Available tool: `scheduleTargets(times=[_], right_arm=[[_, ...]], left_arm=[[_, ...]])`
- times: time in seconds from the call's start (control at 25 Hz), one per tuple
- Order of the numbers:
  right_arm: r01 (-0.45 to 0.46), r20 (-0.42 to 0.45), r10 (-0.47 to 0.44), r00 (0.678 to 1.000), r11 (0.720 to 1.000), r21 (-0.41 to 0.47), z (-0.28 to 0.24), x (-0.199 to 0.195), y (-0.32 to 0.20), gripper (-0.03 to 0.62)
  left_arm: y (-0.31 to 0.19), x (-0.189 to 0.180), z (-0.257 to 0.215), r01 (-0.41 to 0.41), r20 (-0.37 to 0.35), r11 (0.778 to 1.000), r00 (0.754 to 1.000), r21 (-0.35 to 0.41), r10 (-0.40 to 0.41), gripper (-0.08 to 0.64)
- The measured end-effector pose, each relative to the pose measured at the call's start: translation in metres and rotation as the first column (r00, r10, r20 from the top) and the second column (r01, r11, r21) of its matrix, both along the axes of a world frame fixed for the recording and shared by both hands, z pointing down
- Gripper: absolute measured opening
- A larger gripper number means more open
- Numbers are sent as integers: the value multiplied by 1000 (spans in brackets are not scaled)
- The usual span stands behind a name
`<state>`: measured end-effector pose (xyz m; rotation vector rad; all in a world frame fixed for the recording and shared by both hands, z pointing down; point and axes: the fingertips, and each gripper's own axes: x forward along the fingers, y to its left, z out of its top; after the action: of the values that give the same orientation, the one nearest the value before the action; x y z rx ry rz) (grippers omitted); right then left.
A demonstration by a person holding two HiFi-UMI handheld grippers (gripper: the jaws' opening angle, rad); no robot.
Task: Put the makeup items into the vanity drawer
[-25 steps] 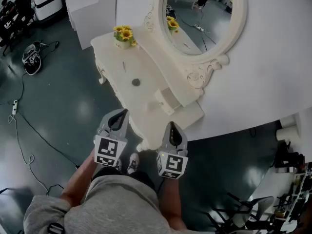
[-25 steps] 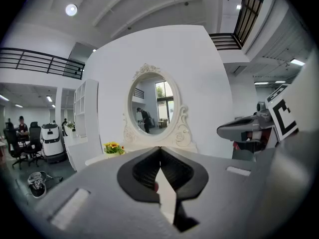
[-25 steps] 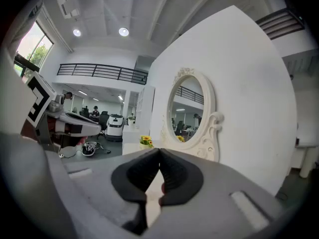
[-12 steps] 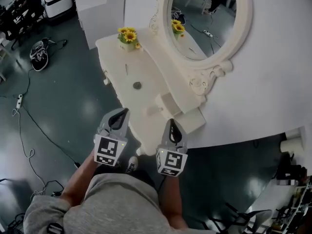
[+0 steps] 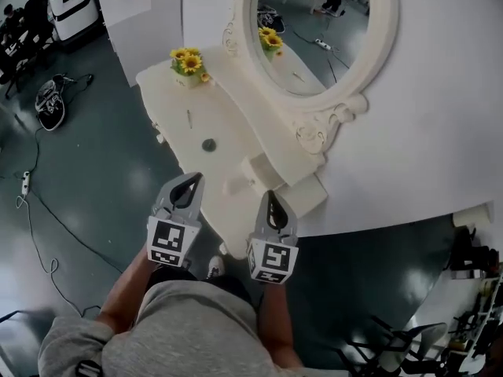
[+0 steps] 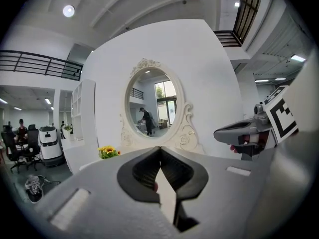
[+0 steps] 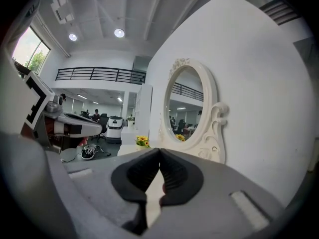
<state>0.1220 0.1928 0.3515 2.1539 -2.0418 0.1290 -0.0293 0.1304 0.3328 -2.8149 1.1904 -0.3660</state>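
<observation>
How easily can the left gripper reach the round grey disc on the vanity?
Probably yes: the round grey disc lies on the cream vanity tabletop ahead of the left gripper, nothing between.

Cream vanity table lies just ahead of the left gripper: dark round compact nearest it, thin stick beyond, sunflower pot farthest.
</observation>
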Motion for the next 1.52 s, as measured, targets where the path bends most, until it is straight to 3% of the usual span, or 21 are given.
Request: scheduleTargets(times=[0.4,0.72,1.12,1.48,1.52], right_arm=[[-178,14,179,984,981,-77,31,-3,-46,5],[-258,44,269,962,951,-172,76,1,-64,5],[-187,88,226,970,927,-324,161,-15,-64,5],[-112,120,175,977,906,-407,214,-29,-62,7],[-90,131,158,979,904,-419,218,-33,-63,78]], left_arm=[[-77,24,29,-203,20,978,979,-57,204,11],[-96,40,77,-311,54,937,945,-158,323,11],[-85,40,155,-324,112,898,922,-298,370,11],[-81,30,200,-285,143,889,924,-358,354,11],[-80,29,202,-282,148,889,924,-362,353,11]])
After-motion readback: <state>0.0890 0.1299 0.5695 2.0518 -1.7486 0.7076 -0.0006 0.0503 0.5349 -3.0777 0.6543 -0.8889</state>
